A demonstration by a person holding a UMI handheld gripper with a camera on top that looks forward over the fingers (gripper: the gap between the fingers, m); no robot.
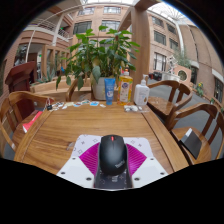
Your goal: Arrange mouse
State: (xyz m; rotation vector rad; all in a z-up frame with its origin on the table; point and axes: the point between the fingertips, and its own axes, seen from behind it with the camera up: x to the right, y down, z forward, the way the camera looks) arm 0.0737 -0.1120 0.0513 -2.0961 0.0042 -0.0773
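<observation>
A black computer mouse with a scroll wheel and a small logo sits between my fingers, its nose pointing away from me. My gripper is shut on the mouse, with the magenta pads pressing its two sides. The mouse hangs over the near end of a wooden table. Its underside is hidden.
At the table's far end stand a leafy potted plant, a blue container, a yellow-capped bottle and a white bottle. Small items lie beside them. A red object lies at left. Wooden chairs flank the table, left and right.
</observation>
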